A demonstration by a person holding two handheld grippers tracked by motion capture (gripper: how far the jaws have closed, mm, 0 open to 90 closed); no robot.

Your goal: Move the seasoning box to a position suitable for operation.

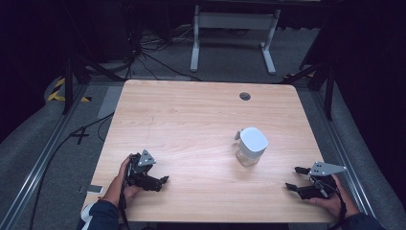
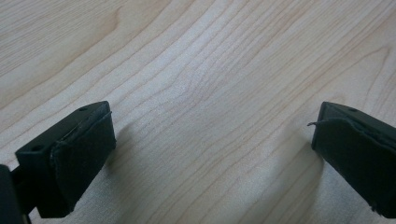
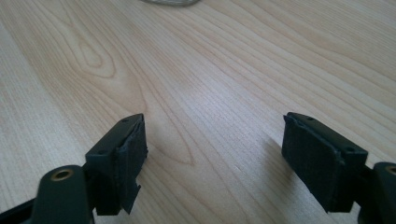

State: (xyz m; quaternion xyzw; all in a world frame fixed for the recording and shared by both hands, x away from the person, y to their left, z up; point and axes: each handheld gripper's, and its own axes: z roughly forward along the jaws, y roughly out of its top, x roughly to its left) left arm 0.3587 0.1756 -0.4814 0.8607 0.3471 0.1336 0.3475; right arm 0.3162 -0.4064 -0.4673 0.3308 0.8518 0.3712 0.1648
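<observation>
Clear jar [image 1: 251, 146] with white lid stood right of tabletop [image 1: 191, 115] centre. Left gripper [image 1: 158, 181] lay near front-left edge, right gripper [image 1: 296, 178] near front-right corner, both jaws apart, nothing held.

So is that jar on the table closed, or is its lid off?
Closed. The jar stands upright on the table with its white lid sitting on top. Whether anything is inside, I cannot tell.
</observation>
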